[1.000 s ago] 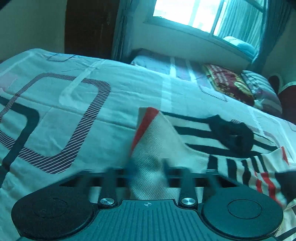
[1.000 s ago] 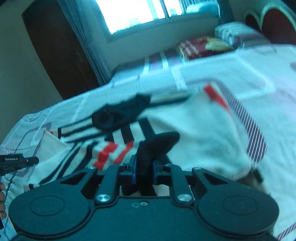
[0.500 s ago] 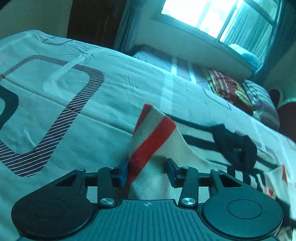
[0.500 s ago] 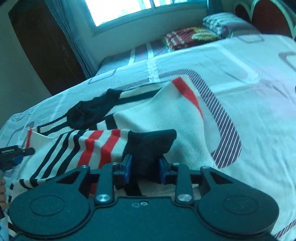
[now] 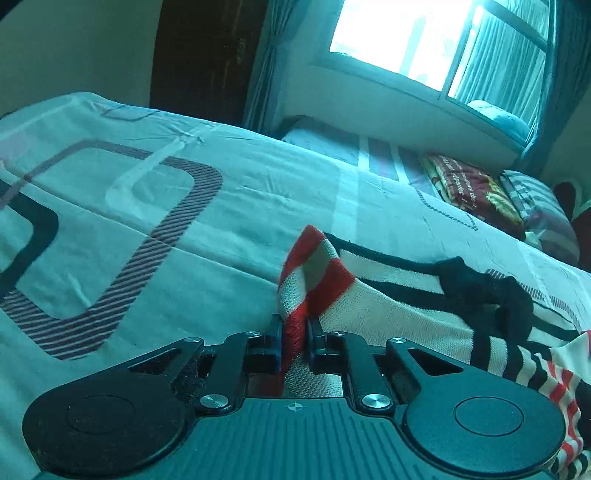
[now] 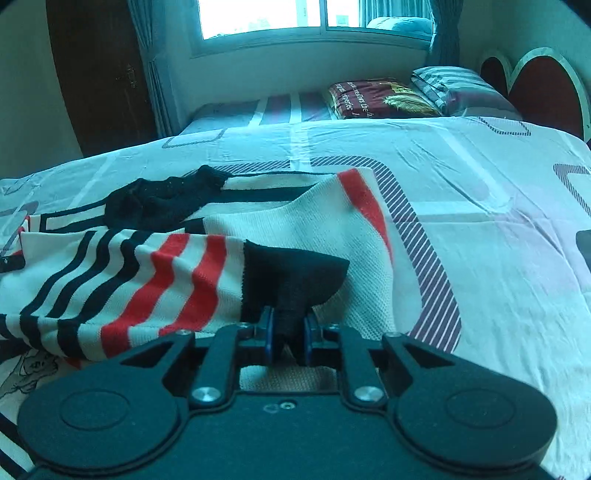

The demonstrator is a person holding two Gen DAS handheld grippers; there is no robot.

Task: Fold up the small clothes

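Observation:
A small cream knit sweater (image 6: 295,236) with red and black stripes lies spread on the bed, its black collar (image 6: 162,201) toward the far side. My left gripper (image 5: 294,341) is shut on a red-striped edge of the sweater (image 5: 314,273), which stands up in a fold just above the bed. The collar shows at the right of that view (image 5: 480,291). My right gripper (image 6: 288,328) is shut on the black cuff (image 6: 291,277) of a striped sleeve (image 6: 147,280) that lies across the sweater's body.
The bed sheet (image 6: 480,221) is pale with rounded striped patterns. A dark red folded blanket (image 6: 376,98) and a striped pillow (image 6: 454,88) lie at the far end by the headboard (image 6: 539,88). A window (image 6: 280,16) and a dark door (image 6: 99,74) are beyond.
My left gripper has closed on the red-striped edge, which it held loosely open before. My right gripper has kept its hold on the black cuff and lowered the sleeve onto the sweater's body.

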